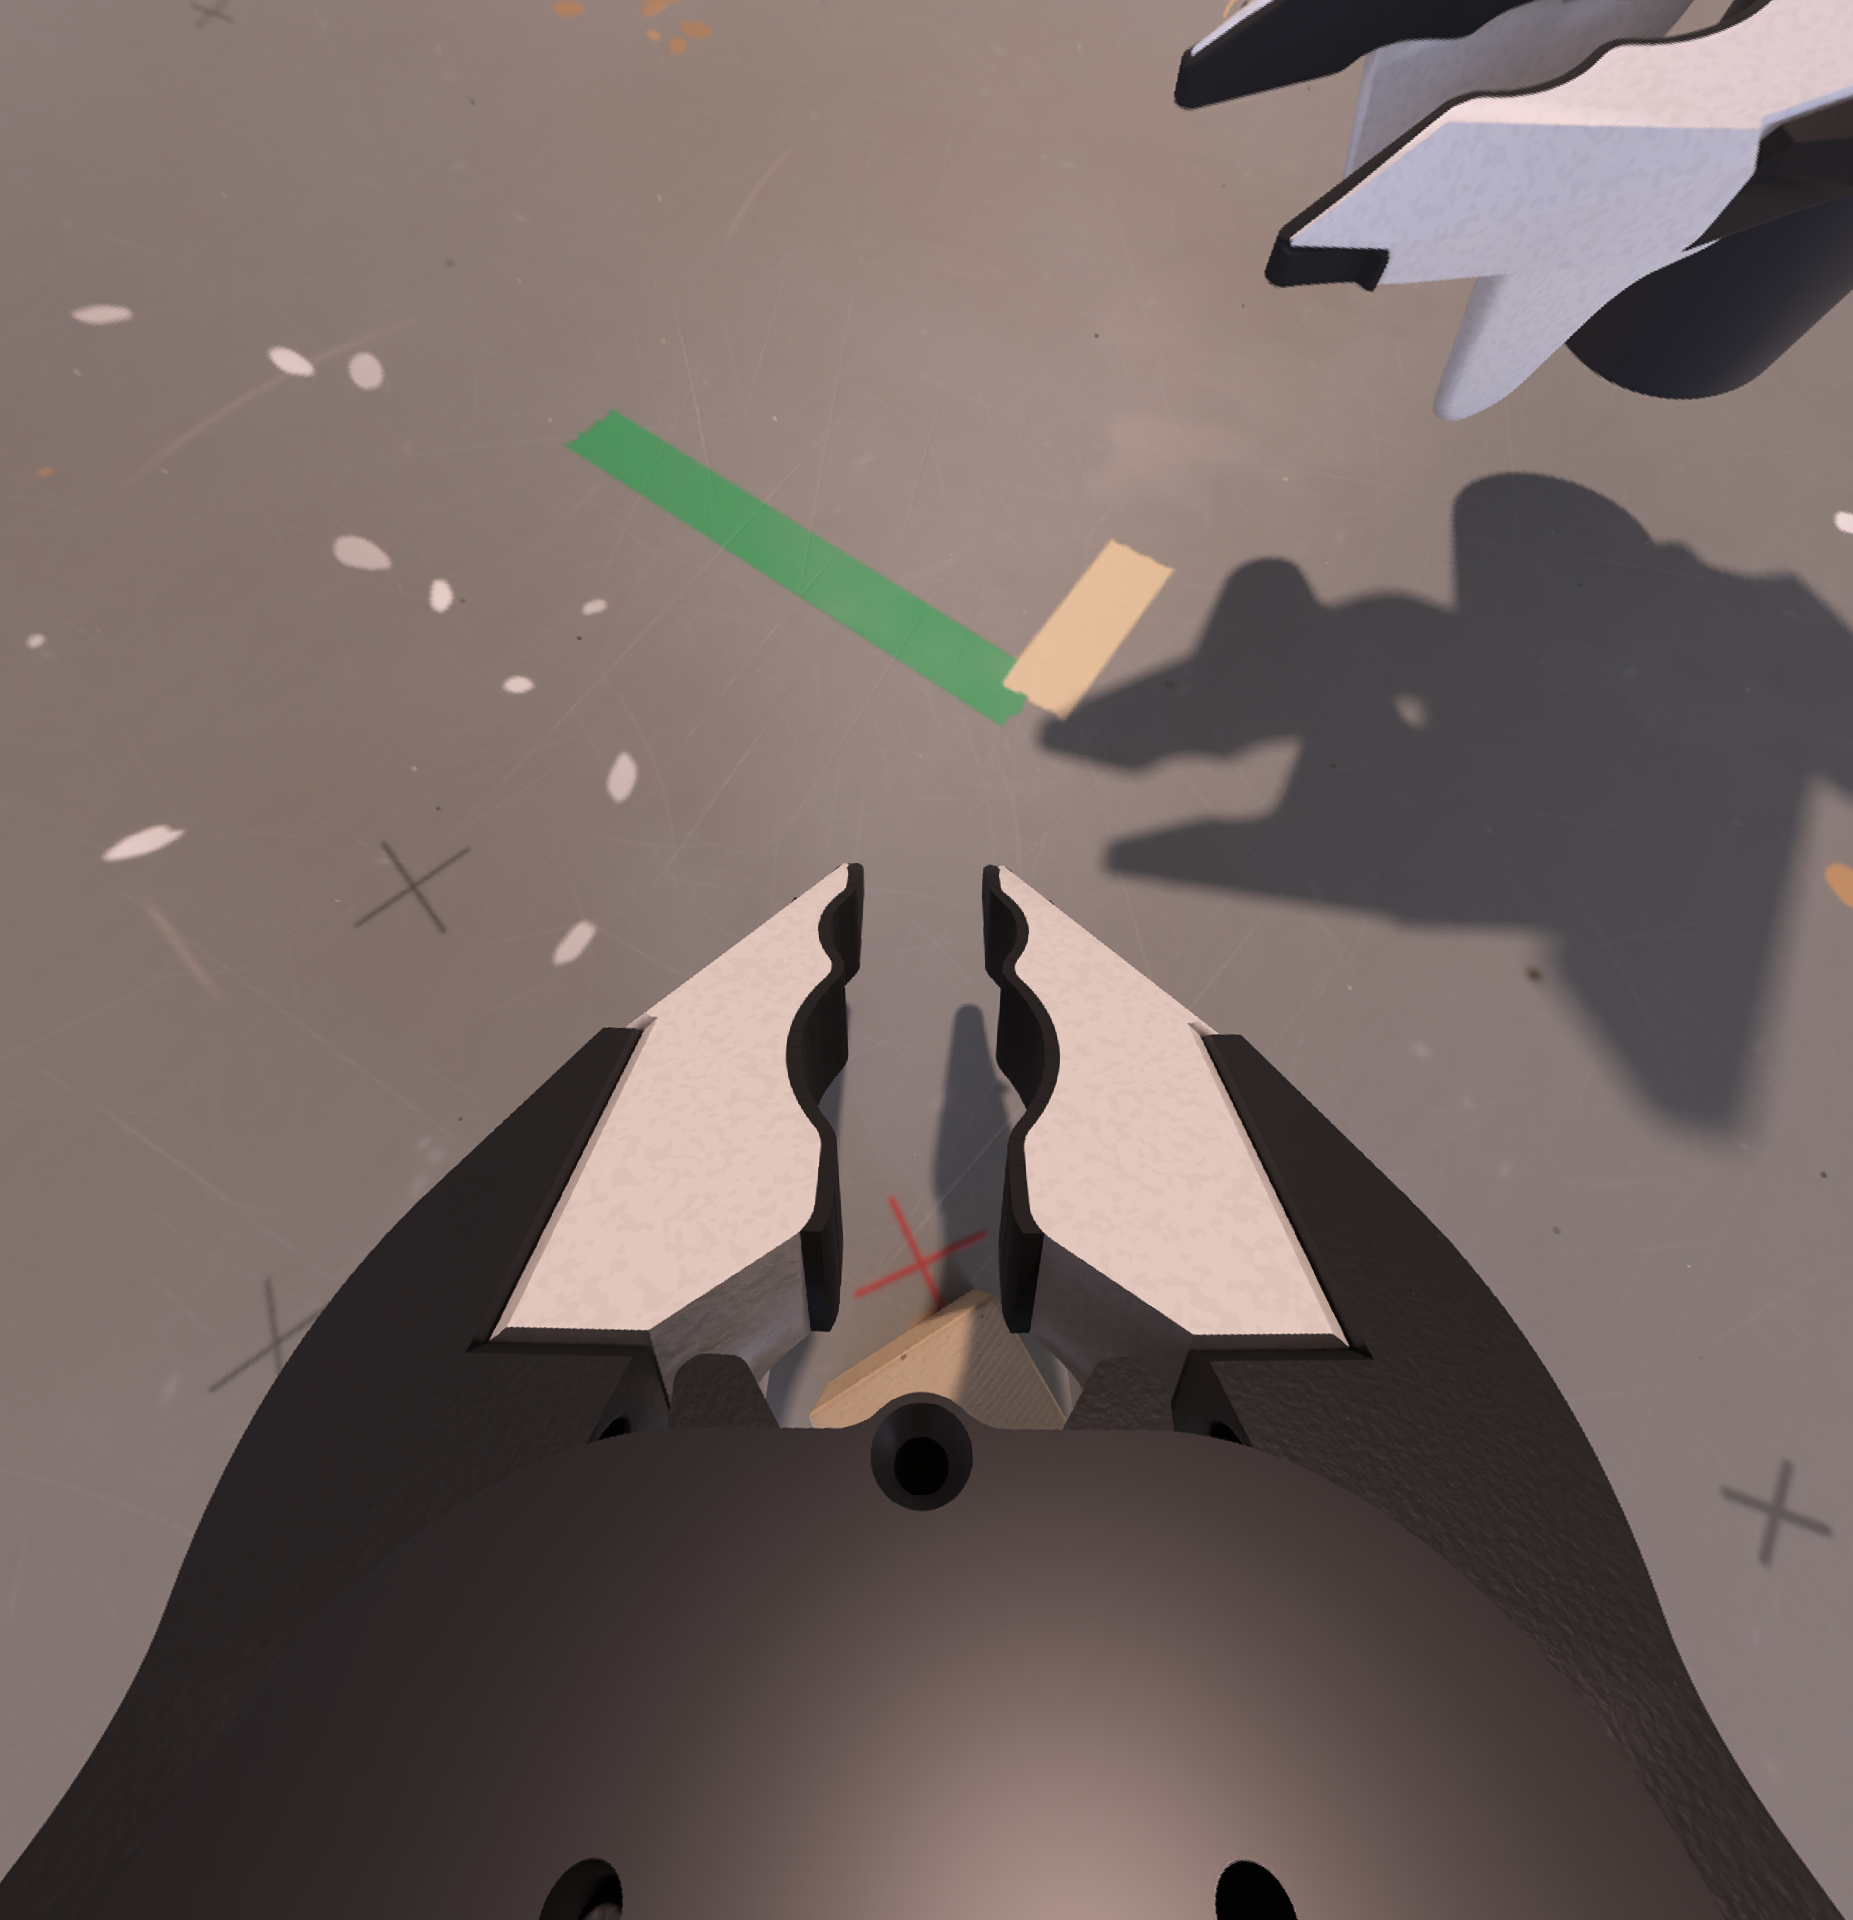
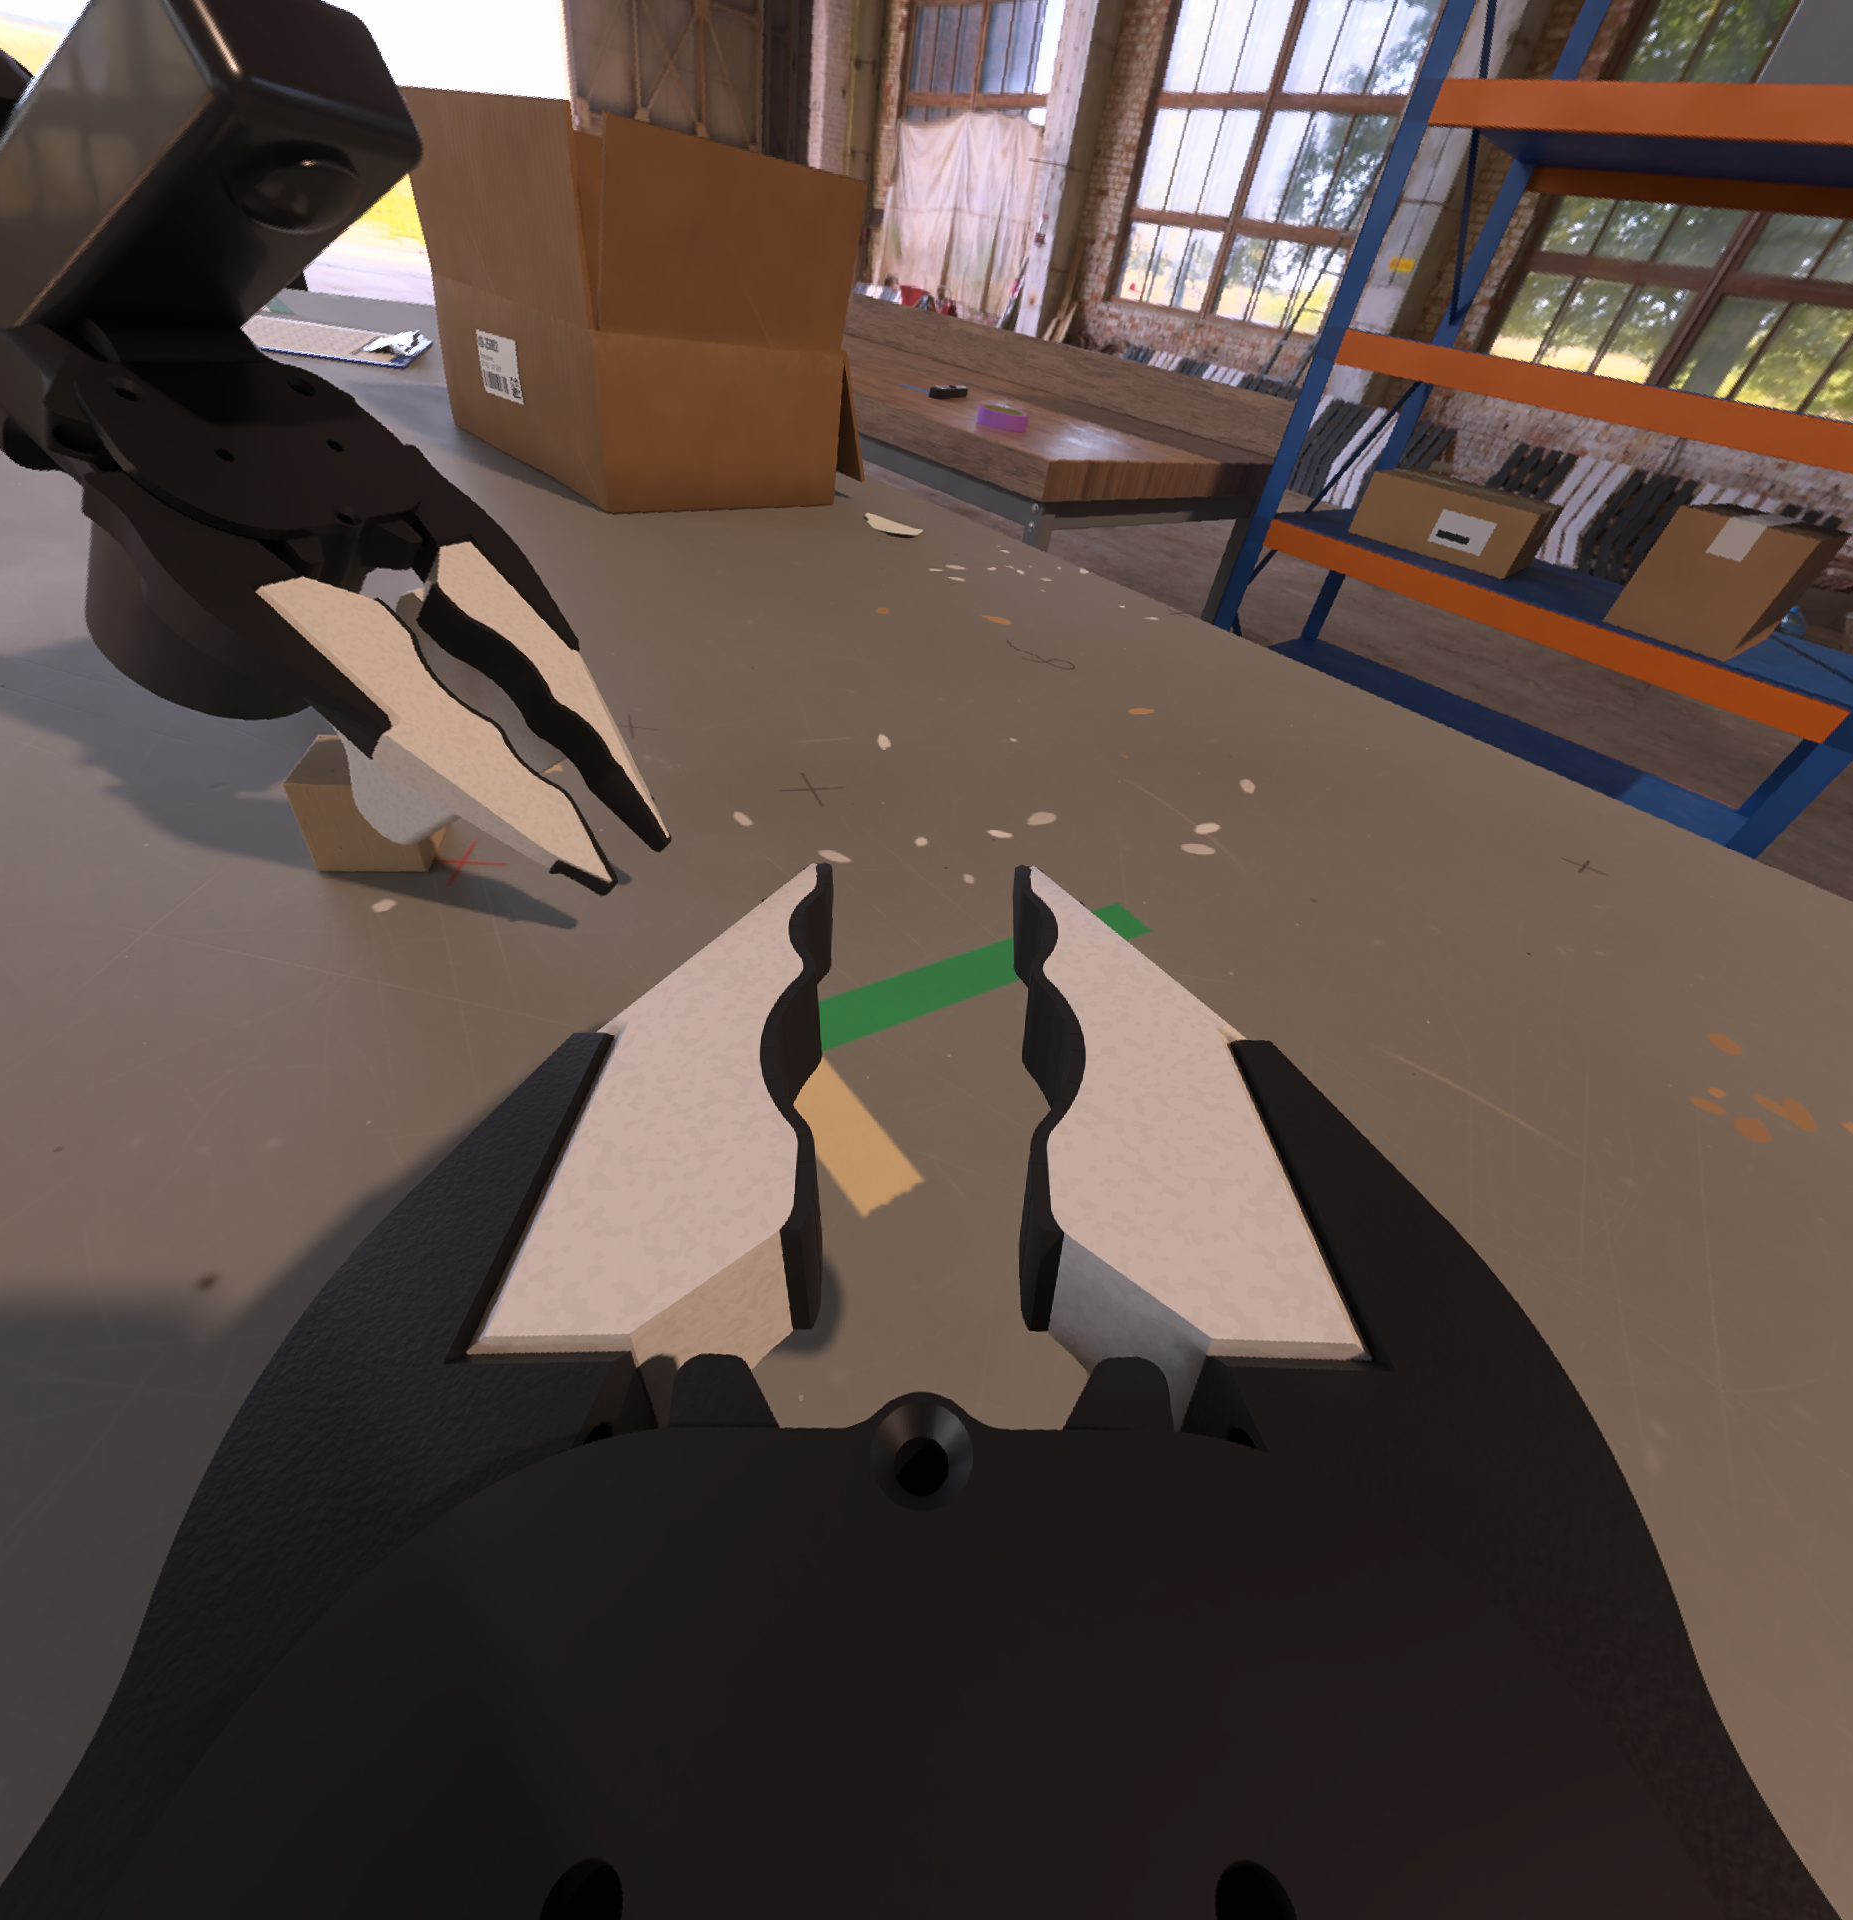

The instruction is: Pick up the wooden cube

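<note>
The wooden cube (image 1: 932, 1371) is a small pale block on the grey table, showing low between the roots of my left gripper's fingers, next to a red cross mark (image 1: 917, 1262). My left gripper (image 1: 922, 883) is partly open with nothing between its pads; its tips reach past the cube. In the right wrist view the cube (image 2: 330, 821) sits under the tilted left gripper (image 2: 629, 862), whose tips hang just above the table. My right gripper (image 2: 922, 878) is open and empty, to the right of the cube. It also shows in the left wrist view (image 1: 1234, 171).
A green tape strip (image 1: 797, 566) and a tan tape piece (image 1: 1088, 629) lie flat on the table between the grippers. An open cardboard box (image 2: 641, 332) stands at the table's far side. A wooden bench (image 2: 1057, 436) and blue-and-orange shelving (image 2: 1524, 582) stand beyond the table edge.
</note>
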